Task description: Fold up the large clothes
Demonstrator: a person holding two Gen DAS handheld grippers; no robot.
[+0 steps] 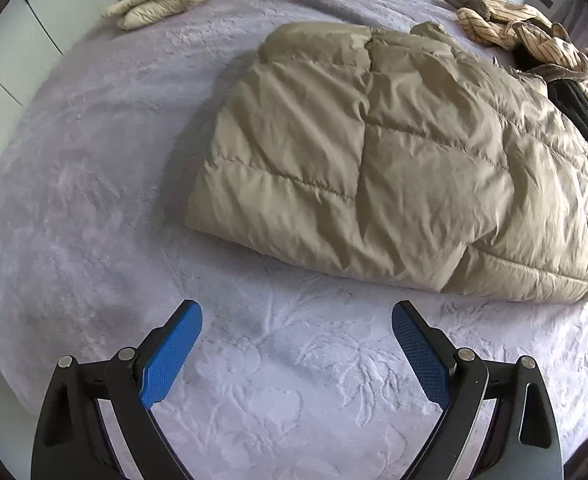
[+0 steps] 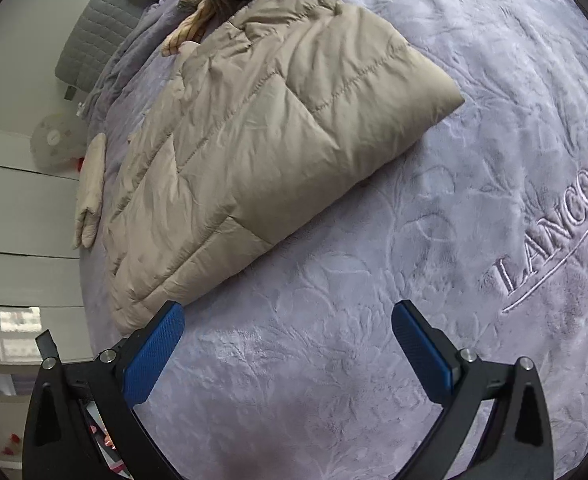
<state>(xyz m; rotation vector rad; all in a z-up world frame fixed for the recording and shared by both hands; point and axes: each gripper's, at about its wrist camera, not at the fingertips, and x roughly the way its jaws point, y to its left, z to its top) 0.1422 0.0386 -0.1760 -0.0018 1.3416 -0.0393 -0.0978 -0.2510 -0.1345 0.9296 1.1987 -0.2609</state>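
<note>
I'm over a bed covered by a lavender embossed blanket [image 1: 93,184], white cabinets past its edge. Bare blanket lies beneath both tools. My left gripper [image 1: 297,354] has its blue pads spread wide, gripping nothing; my right gripper [image 2: 287,354] likewise, its left finger near the hem. The beige puffer jacket [image 1: 382,160] lies folded, quilted and creased, mid-bed. A heap of striped and dark clothes [image 1: 534,36] touches its far end.
</note>
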